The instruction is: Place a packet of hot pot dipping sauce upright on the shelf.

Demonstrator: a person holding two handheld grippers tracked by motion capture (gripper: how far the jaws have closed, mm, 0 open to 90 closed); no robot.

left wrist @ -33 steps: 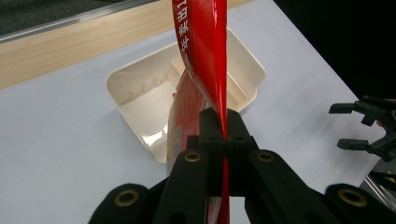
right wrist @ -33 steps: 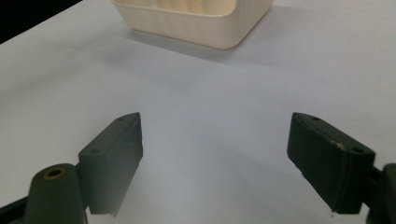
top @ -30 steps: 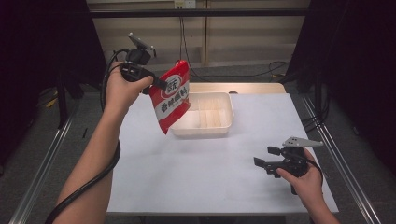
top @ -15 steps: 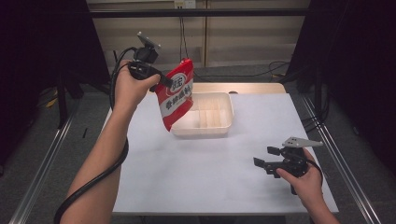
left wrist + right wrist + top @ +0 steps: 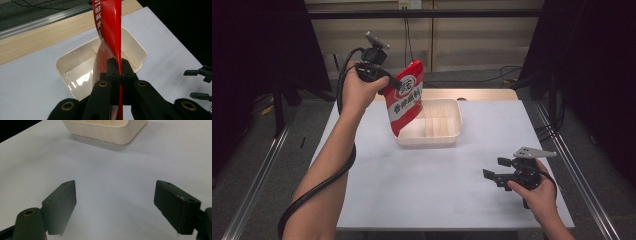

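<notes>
My left gripper [image 5: 393, 85] pinches the red pouch [image 5: 406, 96] above the cream tray [image 5: 451, 136], hiding its left wall; my right gripper [image 5: 498, 169] gapes empty nearer me.

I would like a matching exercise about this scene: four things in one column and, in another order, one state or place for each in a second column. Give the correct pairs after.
Things:
1. left claw
2. right claw
3. red packet
4. cream tray

States or places:
A. lies on the white table, with dividers inside
B. open, low over the table's near right part
C. hangs in the air above the tray's left side
D. shut on the packet's edge

Pairs: 1-D, 2-B, 3-C, 4-A
</notes>
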